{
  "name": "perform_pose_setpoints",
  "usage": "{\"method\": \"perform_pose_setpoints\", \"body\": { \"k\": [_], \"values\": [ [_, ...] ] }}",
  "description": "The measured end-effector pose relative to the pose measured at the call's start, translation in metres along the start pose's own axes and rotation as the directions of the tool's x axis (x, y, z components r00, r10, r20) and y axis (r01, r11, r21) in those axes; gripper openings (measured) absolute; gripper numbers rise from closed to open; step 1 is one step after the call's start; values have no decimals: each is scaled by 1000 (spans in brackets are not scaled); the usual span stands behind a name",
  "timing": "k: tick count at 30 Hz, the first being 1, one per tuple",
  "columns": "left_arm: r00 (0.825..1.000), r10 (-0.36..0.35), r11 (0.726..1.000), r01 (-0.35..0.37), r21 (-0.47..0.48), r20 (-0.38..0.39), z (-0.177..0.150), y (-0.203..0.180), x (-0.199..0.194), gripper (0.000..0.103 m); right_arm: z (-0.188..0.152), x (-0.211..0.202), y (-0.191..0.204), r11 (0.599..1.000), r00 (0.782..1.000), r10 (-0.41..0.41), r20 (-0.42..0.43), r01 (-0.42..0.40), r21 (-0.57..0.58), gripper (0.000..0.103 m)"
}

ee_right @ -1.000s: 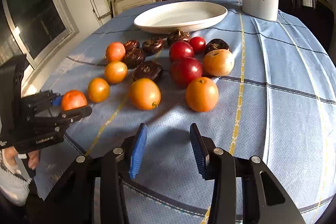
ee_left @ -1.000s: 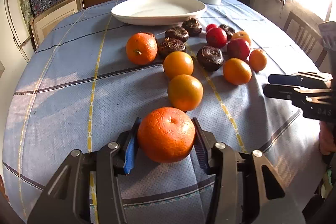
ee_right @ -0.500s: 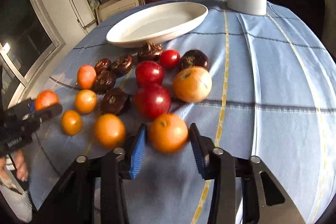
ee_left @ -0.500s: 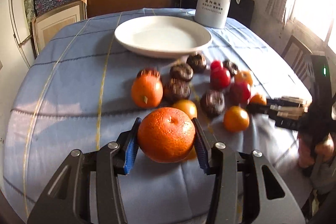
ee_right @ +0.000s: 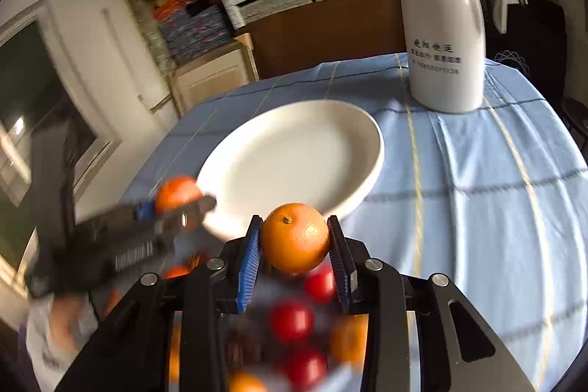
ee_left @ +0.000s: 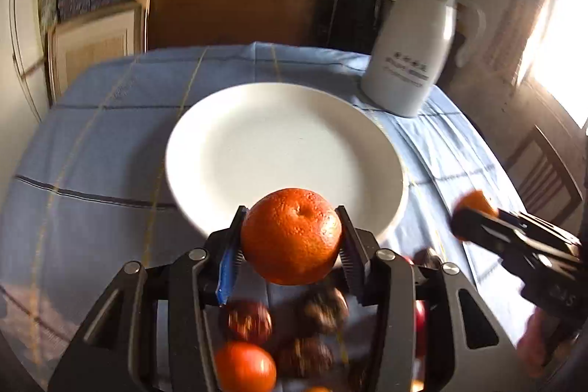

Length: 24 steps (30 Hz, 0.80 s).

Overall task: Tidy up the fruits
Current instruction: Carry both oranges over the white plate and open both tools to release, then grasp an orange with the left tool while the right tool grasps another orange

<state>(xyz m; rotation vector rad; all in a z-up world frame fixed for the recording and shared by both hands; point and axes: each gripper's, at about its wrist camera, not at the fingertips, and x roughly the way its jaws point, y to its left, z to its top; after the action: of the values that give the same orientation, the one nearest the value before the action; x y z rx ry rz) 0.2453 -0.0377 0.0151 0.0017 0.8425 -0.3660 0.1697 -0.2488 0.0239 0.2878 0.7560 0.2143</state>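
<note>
My left gripper [ee_left: 290, 237] is shut on a large orange [ee_left: 291, 236] and holds it in the air at the near rim of the empty white plate [ee_left: 257, 142]. My right gripper [ee_right: 295, 239] is shut on a smaller orange [ee_right: 295, 237], also raised just before the plate [ee_right: 294, 153]. Each gripper shows in the other's view: the right one [ee_left: 474, 219] to the right of the plate, the left one [ee_right: 180, 201] at the plate's left edge. The remaining fruit lies blurred below both grippers: red ones [ee_right: 292, 320], orange ones [ee_left: 245, 366] and dark brown ones [ee_left: 325, 309].
A white thermos jug [ee_right: 443, 35] stands on the blue tablecloth [ee_right: 477, 190] behind the plate to the right. Shelves with boxes and a wooden board stand behind the table. A chair [ee_left: 544, 171] is at the right side.
Both grippers have lifted and moved forward to the plate. The right gripper closed on the small orange within the last second; the left has kept hold of its orange throughout.
</note>
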Motion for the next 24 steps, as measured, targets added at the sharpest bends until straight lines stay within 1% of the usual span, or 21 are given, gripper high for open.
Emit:
{"method": "perform_pose_setpoints", "body": {
  "k": [3, 5, 7, 8, 9, 10, 12, 18, 19, 20, 23, 24],
  "values": [
    [999, -2, 1000, 1, -15, -55, 6, 9, 28, 46, 18, 41, -2, 999, 1000, -16, -26, 17, 42, 36],
    [997, 8, 1000, -8, 5, -79, 6, 10, 40, 46, 25, 61, -4, 998, 999, -12, -42, 15, 64, 36],
    [995, 18, 999, -15, 32, -100, 4, 10, 51, 46, 25, 73, -2, 998, 998, -16, -59, 19, 63, 37],
    [994, 21, 999, -17, 42, -103, 3, 10, 55, 48, 23, 79, -2, 998, 997, -25, -72, 29, 55, 40],
    [994, 22, 999, -17, 50, -105, 3, 9, 58, 53, 22, 80, -2, 998, 997, -29, -72, 32, 53, 51],
    [995, 19, 999, -14, 50, -102, 4, 10, 60, 55, 20, 82, -2, 998, 997, -39, -70, 43, 50, 57],
    [996, 2, 999, 2, 41, -94, 5, 11, 59, 66, 20, 82, -1, 998, 997, -46, -67, 49, 45, 58],
    [998, -15, 1000, 16, 18, -55, 0, 14, 39, 69, 18, 64, -5, 998, 999, -40, -30, 42, 49, 59],
    [999, -20, 1000, 20, 9, -48, -2, 15, 34, 72, 16, 58, -5, 998, 999, -41, -19, 42, 52, 62],
    [999, -21, 1000, 21, 0, -38, -5, 16, 27, 79, 15, 53, -6, 997, 999, -42, -10, 43, 56, 64],
    [1000, -2, 1000, 2, -16, 19, -13, 19, 1, 81, 6, 32, -8, 997, 999, -39, 29, 37, 73, 67],
    [999, 5, 1000, -4, -20, 43, -19, 20, -10, 84, 0, 26, -9, 996, 999, -37, 38, 34, 77, 69]
  ]
}}
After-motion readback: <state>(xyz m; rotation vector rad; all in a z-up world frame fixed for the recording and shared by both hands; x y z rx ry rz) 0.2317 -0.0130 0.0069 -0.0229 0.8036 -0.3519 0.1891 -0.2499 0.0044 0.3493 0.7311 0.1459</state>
